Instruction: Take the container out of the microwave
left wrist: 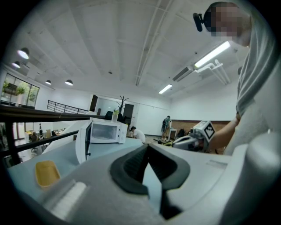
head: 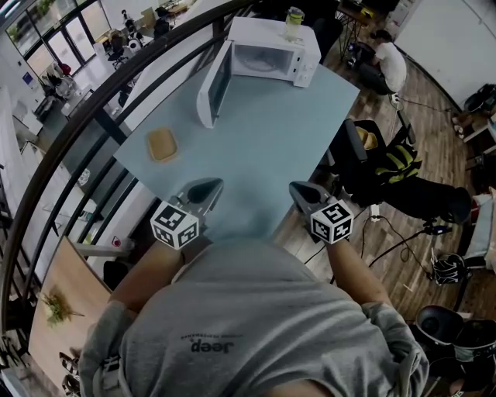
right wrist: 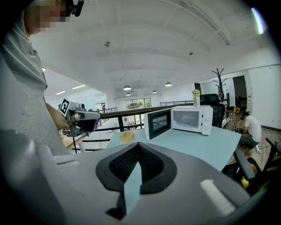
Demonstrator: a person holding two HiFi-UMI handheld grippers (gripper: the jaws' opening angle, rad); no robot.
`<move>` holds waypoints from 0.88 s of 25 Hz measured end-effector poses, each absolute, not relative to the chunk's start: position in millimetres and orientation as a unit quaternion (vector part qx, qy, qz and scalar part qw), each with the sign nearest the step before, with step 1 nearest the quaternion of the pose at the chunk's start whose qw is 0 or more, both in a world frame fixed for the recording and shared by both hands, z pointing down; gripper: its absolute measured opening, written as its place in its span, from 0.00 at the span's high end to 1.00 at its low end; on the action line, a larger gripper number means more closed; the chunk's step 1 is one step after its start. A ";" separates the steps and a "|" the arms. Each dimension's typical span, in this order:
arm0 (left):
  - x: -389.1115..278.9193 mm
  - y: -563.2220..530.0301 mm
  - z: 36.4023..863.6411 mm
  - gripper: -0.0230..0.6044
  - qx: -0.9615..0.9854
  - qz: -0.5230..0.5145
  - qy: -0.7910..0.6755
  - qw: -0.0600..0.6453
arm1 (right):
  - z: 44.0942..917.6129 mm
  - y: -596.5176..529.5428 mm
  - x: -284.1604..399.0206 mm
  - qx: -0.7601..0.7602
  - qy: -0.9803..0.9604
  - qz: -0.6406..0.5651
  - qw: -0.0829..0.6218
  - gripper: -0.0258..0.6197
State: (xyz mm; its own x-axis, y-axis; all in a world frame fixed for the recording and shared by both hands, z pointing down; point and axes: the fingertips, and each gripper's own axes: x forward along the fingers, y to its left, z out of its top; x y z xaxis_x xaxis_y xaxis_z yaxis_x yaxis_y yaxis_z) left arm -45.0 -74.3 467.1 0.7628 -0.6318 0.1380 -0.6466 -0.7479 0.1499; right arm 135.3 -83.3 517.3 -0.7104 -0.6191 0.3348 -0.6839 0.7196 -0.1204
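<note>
My right claw point(right wrist: 137, 146) is clenched, its two black jaws pressed tip to tip with only air around them. My left claw point(left wrist: 148, 147) is clenched the same way and grasps nothing. I hold both side by side, a little apart from each other, over the near edge of the pale blue table point(head: 256, 147), each pointing across it and slightly downward.

Farther out on the tabletop, ahead of my left claw and well apart from it, lies the container point(head: 163, 144), a shallow yellow tray. It sits flat on the table, outside the oven, near the left edge. Beyond it, at the far end of the table, stands the white microwave point(head: 275, 50). Its door point(head: 213, 85) is swung wide open toward the container's side. A bottle point(head: 294, 23) stands upright on the microwave's roof.

Off the table's right side is a dark chair point(head: 380, 167), and past the microwave a person point(head: 387, 62) crouches on the wooden floor.
</note>
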 end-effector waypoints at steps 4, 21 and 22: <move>-44.5 -74.8 465.7 0.93 0.934 0.039 -0.342 0.094 | 516.9 -84.6 136.4 0.358 -0.916 0.116 0.139 0.96; -41.3 -82.7 464.7 0.93 0.935 0.040 -0.341 0.092 | 519.8 -91.1 138.2 0.354 -0.916 0.111 0.152 0.96; -40.9 -82.7 464.7 0.93 0.935 0.040 -0.341 0.093 | 519.7 -91.2 138.5 0.354 -0.916 0.111 0.152 0.96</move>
